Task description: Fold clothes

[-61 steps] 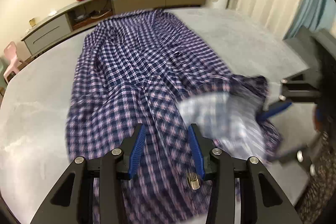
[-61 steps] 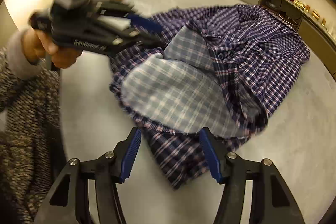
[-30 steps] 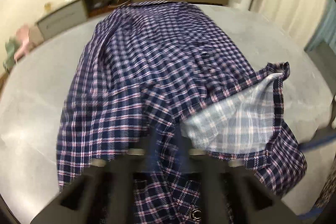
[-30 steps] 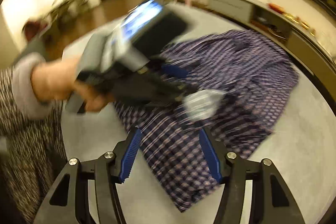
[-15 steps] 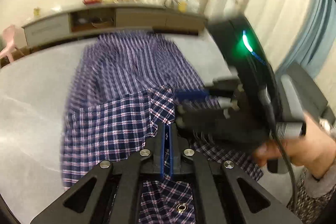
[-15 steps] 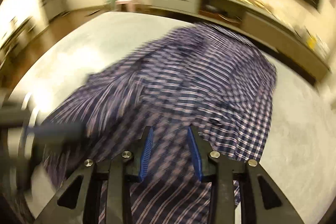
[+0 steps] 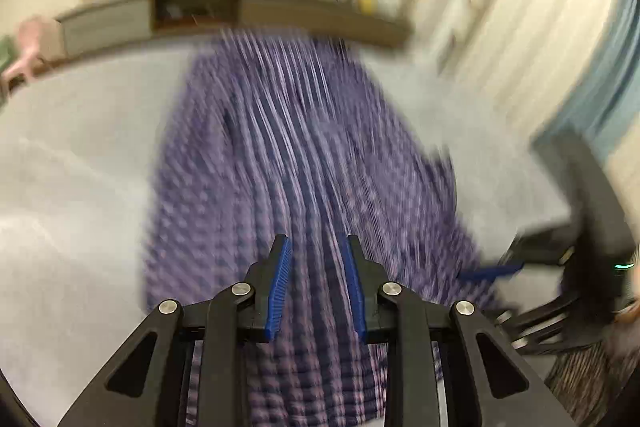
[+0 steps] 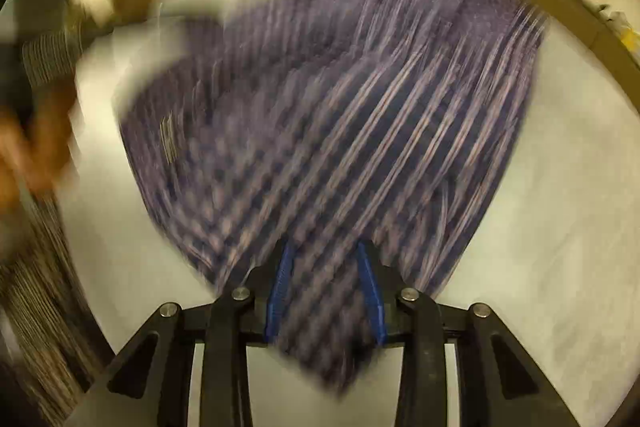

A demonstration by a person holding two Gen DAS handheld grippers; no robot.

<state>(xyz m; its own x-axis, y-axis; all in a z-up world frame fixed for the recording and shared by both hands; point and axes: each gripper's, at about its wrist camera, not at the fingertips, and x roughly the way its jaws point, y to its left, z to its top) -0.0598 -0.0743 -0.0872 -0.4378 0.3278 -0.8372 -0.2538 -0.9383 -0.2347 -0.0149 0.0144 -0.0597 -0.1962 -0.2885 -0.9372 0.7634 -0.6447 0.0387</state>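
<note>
In the left wrist view, a pink chair [image 7: 34, 39] is showing at the far left edge, badly smeared by motion blur. A long low cabinet [image 7: 224, 13] is running along the far wall, with small items on top too blurred to name. The pale grey bench [image 7: 76, 187] is spreading across the near and middle ground, and the purple checked shirt [image 7: 296, 155] is lying on it, stretching from the near edge away toward the cabinet. The left gripper [image 7: 316, 283] is hovering low over the near end of the shirt; its jaws are standing apart, blue pads facing each other with cloth visible in the gap beneath but nothing pinched between them. To the right, the right gripper [image 7: 490, 271] is reaching in at the shirt's near right edge, one blue finger pointing left at the cloth, too blurred to judge contact. White curtains [image 7: 500, 19] are hanging at the far right.

In the right wrist view, a blurred hand [image 8: 28, 151] is showing at the left edge. The shirt [image 8: 360, 115] is fanning out across the bench [image 8: 560, 227] from near centre toward the far right. The right gripper [image 8: 326, 295] is sitting at the shirt's near corner with its jaws apart; the cloth is passing between the blue pads, and the blur is hiding whether they are touching it
</note>
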